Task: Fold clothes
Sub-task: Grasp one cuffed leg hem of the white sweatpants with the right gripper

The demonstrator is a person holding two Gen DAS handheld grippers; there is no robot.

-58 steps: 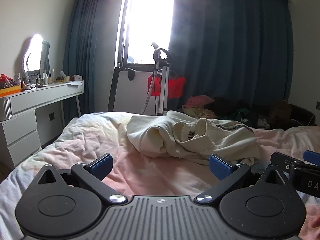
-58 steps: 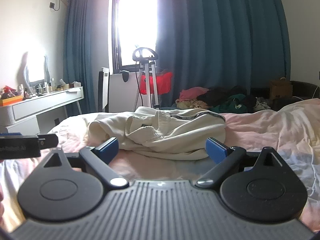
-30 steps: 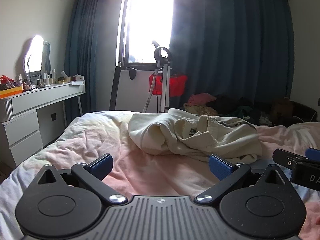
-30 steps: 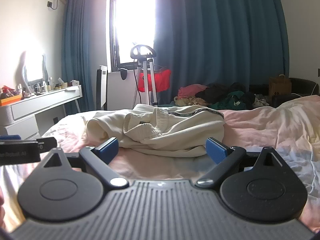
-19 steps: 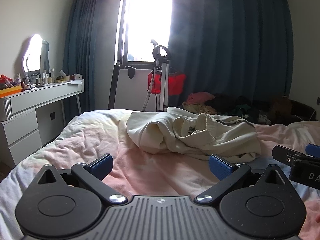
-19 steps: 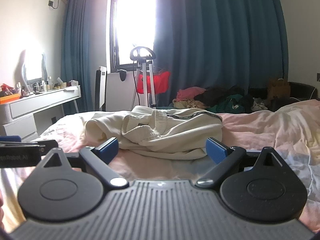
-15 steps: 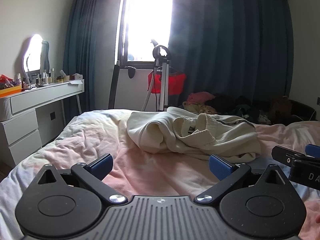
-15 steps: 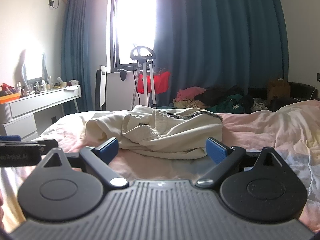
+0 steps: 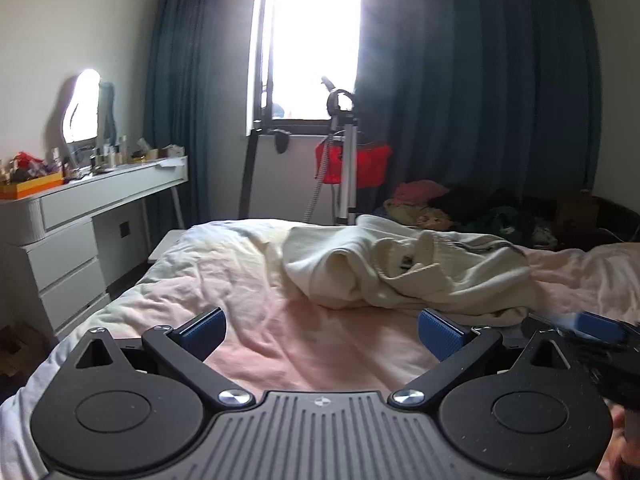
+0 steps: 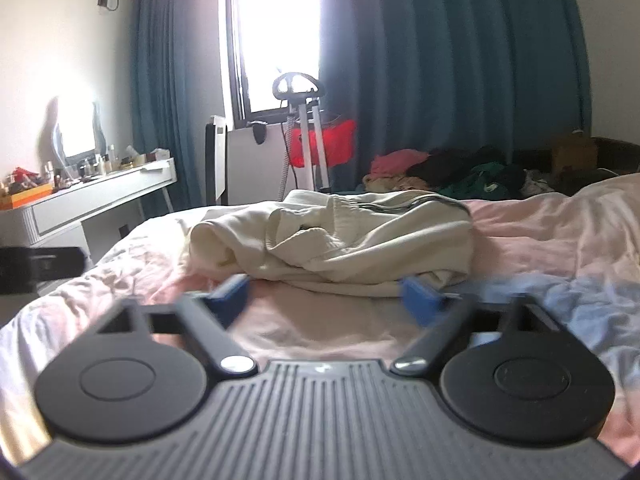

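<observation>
A crumpled cream garment (image 9: 404, 272) with a dark stripe lies in a heap on the pink bedsheet (image 9: 248, 300); it also shows in the right wrist view (image 10: 340, 244). My left gripper (image 9: 322, 332) is open and empty, low over the sheet, short of the garment. My right gripper (image 10: 326, 300) is open and empty, its blue fingertips (image 10: 418, 298) close to the garment's near edge. The right gripper also shows at the right edge of the left wrist view (image 9: 596, 334).
A white dressing table (image 9: 88, 208) with a lit mirror and bottles stands at the left. A steamer stand with a red bag (image 9: 352, 164) is by the window. A pile of clothes (image 10: 452, 170) lies beyond the bed under dark blue curtains.
The right gripper has moved forward and tipped down, closer to the garment, with motion blur. The left gripper has barely moved. Both stay open.
</observation>
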